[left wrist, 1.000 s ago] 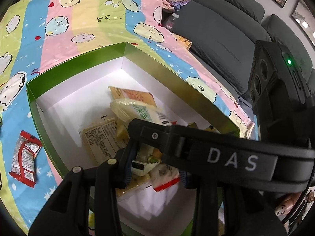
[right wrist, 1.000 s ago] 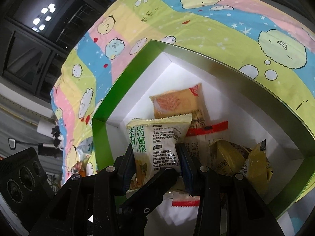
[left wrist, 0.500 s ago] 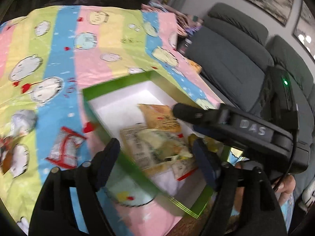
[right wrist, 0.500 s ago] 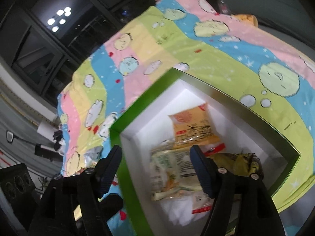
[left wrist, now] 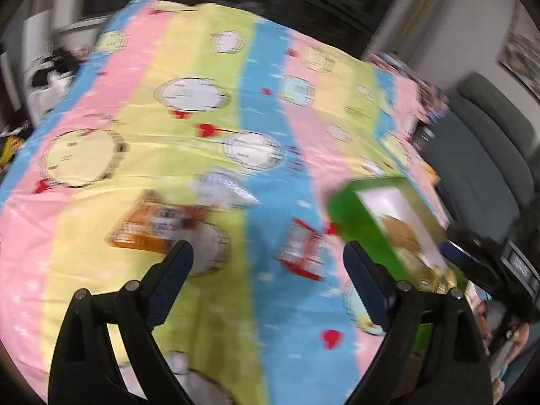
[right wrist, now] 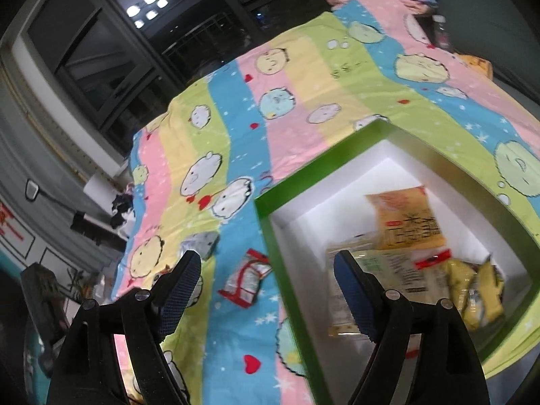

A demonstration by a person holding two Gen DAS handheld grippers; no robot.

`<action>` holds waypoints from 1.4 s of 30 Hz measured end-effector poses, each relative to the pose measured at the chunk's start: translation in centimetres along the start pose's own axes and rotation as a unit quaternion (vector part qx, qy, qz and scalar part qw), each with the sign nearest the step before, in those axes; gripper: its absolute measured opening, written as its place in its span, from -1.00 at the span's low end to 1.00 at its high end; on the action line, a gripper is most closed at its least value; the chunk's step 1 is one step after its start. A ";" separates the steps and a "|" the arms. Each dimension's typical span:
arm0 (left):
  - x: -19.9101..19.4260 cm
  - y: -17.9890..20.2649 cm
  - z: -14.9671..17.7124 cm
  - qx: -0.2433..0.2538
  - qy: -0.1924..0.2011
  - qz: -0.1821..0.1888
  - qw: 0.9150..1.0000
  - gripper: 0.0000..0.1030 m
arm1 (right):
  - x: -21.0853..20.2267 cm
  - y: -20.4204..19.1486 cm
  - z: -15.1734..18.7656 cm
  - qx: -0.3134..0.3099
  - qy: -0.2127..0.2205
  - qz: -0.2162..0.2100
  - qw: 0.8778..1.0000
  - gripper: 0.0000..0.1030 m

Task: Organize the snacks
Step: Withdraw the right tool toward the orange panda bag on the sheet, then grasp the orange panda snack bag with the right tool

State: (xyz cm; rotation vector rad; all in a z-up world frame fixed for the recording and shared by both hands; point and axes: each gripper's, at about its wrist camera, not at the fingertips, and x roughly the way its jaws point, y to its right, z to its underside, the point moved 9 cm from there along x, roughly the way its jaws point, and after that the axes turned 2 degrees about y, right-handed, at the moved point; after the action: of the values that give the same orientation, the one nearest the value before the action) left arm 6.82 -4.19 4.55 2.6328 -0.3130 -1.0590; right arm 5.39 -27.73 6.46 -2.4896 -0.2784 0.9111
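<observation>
Left wrist view, heavily blurred: the left tongs (left wrist: 268, 258) stand spread wide with nothing between them, over a soft cloth (left wrist: 209, 125) striped pink, yellow, green and blue and printed with round cartoon faces. The green box (left wrist: 357, 216), glossy card outside and white inside, sits to the right with snack packets in it. Left of the box on the cloth lies a crinkly red-and-white packet (left wrist: 300, 251); further left a flat orange packet (left wrist: 152, 227); beyond that, away from the box, a pale silvery packet (left wrist: 224, 187). A grey sofa (left wrist: 486, 155) stands behind the box, and dark windows run along the back.

Right wrist view: the right tongs (right wrist: 266, 275) are likewise wide apart and hold nothing. The green box (right wrist: 293, 270) lies at right; inside it rest an orange packet (right wrist: 405, 222), a pale printed packet (right wrist: 398, 266) and yellow foil wrappers (right wrist: 476, 287). Just left of the box's wall lies the red-and-white packet (right wrist: 246, 278), and further left the silvery one (right wrist: 199, 243). Black-framed windows reflecting ceiling lights (right wrist: 146, 8) stand beyond the cloth (right wrist: 303, 84)
</observation>
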 end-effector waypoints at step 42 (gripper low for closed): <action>5.5 -11.8 1.8 -0.140 -0.075 -0.037 0.987 0.77 | 22.2 -18.8 9.7 -0.112 -0.316 -0.040 0.941 0.61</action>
State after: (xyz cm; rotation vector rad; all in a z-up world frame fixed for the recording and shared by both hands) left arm 10.53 4.90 -4.18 2.3373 -0.0890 -1.2306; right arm 15.44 -0.34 -3.02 -2.2796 -0.7191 1.7099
